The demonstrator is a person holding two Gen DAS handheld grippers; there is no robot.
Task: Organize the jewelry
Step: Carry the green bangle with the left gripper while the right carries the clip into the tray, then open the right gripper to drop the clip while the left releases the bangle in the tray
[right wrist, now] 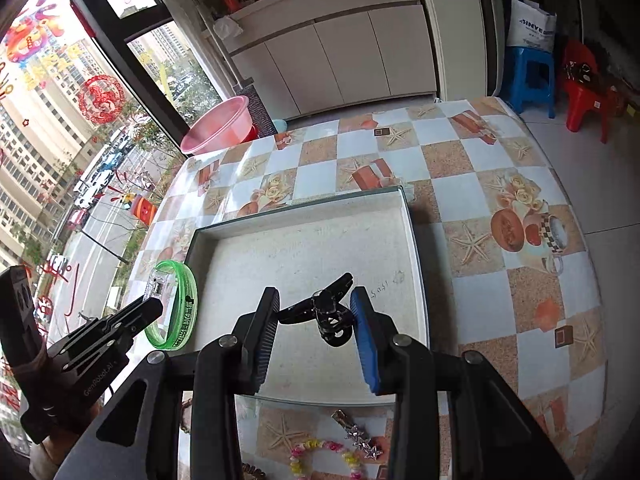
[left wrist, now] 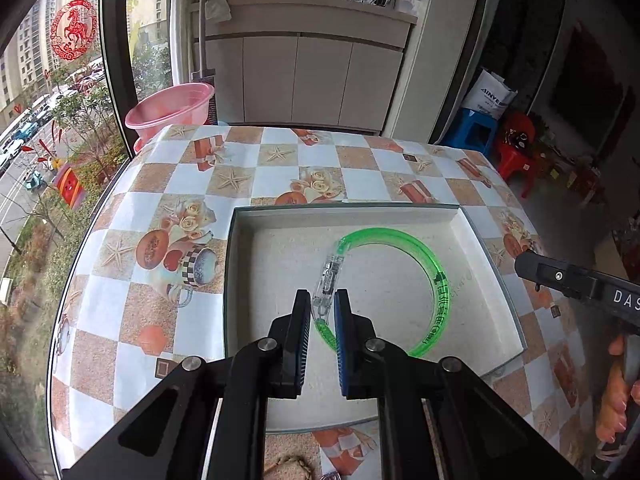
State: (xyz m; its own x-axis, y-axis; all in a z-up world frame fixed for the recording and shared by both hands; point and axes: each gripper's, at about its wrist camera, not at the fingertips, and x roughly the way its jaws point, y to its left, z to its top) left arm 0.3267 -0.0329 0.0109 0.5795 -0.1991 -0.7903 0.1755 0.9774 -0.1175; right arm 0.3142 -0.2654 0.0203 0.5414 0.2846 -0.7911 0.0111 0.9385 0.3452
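Note:
My left gripper point(left wrist: 322, 304) is shut on the clear clasp of a green translucent bracelet point(left wrist: 436, 276) and holds it over the shallow white tray point(left wrist: 344, 213). In the right wrist view the left gripper point(right wrist: 154, 306) holds the bracelet point(right wrist: 188, 304) at the tray's point(right wrist: 304, 210) left edge. My right gripper point(right wrist: 316, 312) has a black hair clip point(right wrist: 326, 314) between its fingers, over the tray floor; the clip touches the blue pad, a gap shows on the left.
A silver star hair clip point(right wrist: 358, 436), a pastel bead bracelet point(right wrist: 320, 456) and a braided cord piece point(left wrist: 292, 462) lie on the tablecloth in front of the tray. A pink basin point(right wrist: 218, 124) stands beyond the table's far left corner.

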